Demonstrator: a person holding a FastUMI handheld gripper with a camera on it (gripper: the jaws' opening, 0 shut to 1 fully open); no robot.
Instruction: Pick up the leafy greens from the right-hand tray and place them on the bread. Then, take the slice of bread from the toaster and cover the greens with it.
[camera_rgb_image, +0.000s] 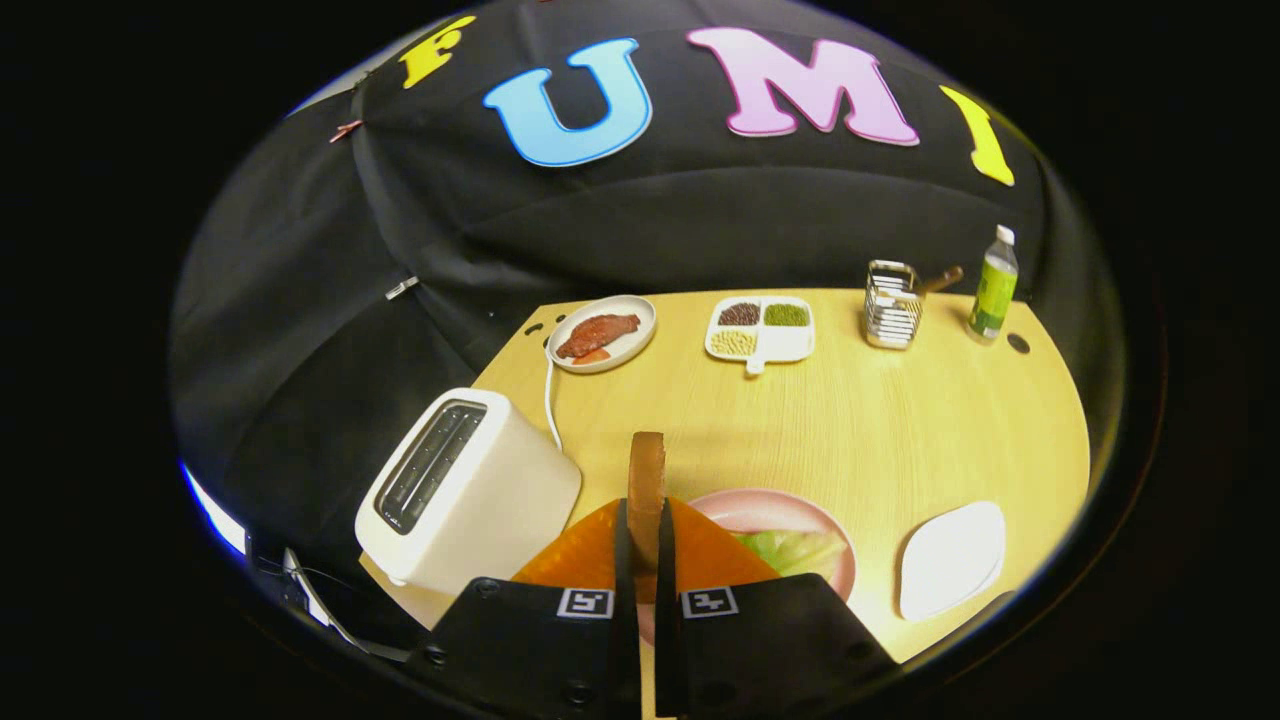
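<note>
1. The pale wooden tabletop (880, 430) carries everything.
2. The cream box-shaped toaster (470, 490) stands at the near left, its slots empty.
3. The round pink plate (760, 508) lies just ahead of the gripper (646, 535), a little to the right, with pale leafy greens (800, 550) already on it; the bread beneath them cannot be made out.
4. The gripper is clamped on a brown toasted bread slice (646, 480), held upright on edge between both fingers, near the plate.
5. The slice looks light, stiff and crumbly, so an edge hold seems right, squeezed gently.
6. The empty white tray (950, 560) sits right of the plate, clear of the path.
7. Far items stay well apart: an oval dish of meat (602, 334), a divided white dish of grains (760, 330), a wire rack (890, 305) and a green bottle (993, 285).
</note>
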